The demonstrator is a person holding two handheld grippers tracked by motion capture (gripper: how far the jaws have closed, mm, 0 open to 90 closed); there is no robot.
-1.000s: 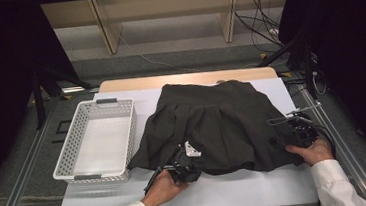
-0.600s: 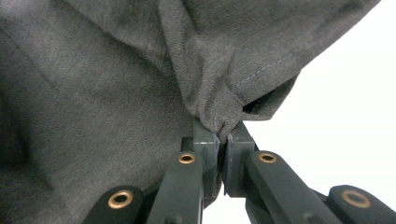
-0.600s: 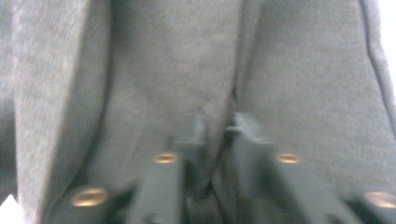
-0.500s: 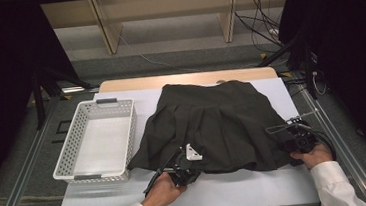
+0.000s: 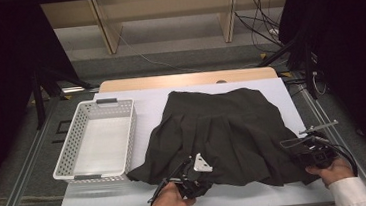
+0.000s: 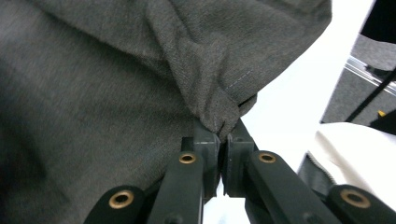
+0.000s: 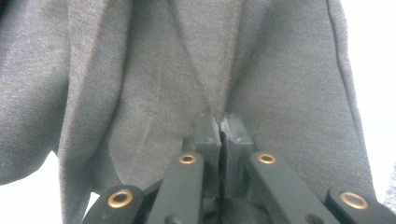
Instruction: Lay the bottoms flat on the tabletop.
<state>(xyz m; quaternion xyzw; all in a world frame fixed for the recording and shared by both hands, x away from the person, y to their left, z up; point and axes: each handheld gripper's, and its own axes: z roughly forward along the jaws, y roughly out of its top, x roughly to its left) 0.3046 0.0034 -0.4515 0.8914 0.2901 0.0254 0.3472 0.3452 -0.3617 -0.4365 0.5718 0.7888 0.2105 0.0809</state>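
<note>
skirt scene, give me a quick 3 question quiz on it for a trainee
1. True or false: the dark skirt lies inside the white basket.
2. What is the left gripper clamped on? A) the basket rim B) the skirt's hem C) a cable
3. On which side of the skirt does the basket sit in the high view?

Key
1. False: the skirt is spread on the white table cover and the basket holds nothing.
2. B. The right gripper is also shut on the skirt's fabric.
3. On its left.
</note>
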